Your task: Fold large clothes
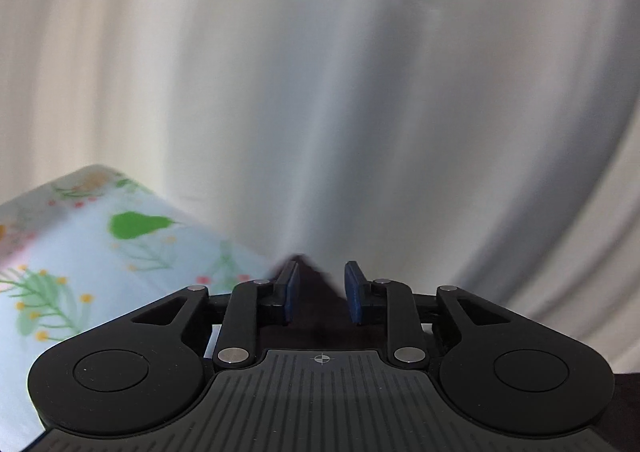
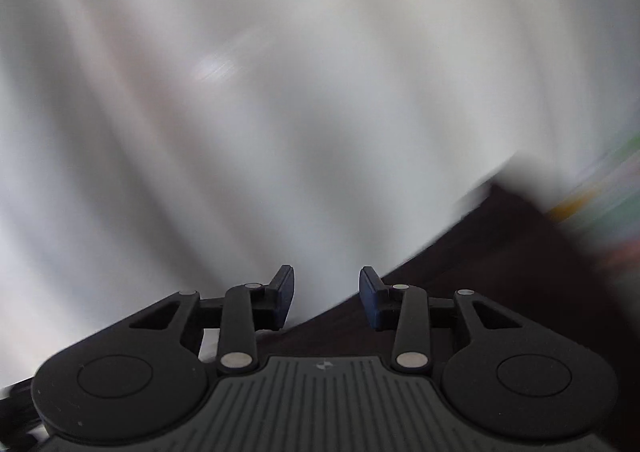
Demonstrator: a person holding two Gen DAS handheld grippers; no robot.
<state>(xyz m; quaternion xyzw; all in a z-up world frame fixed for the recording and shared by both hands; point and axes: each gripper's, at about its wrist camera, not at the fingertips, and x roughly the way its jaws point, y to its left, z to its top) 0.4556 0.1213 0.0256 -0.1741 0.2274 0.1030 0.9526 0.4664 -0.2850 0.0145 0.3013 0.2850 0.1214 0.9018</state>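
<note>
no readable text, labels or numbers anywhere

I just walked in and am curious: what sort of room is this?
Probably a bedroom or laundry spot at home: white draped fabric fills the view, beside a pale blue flower-printed cloth and a dark brown surface.

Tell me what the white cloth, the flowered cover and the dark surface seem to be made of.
White cloth: soft woven fabric, matte, judging by its long draped folds; blur hides the weave.
Flowered cover: looks like printed cotton-type fabric, pale blue with green sprigs, matte.
Dark surface: flat, dull dark brown; wood or cloth, cannot tell.
</note>
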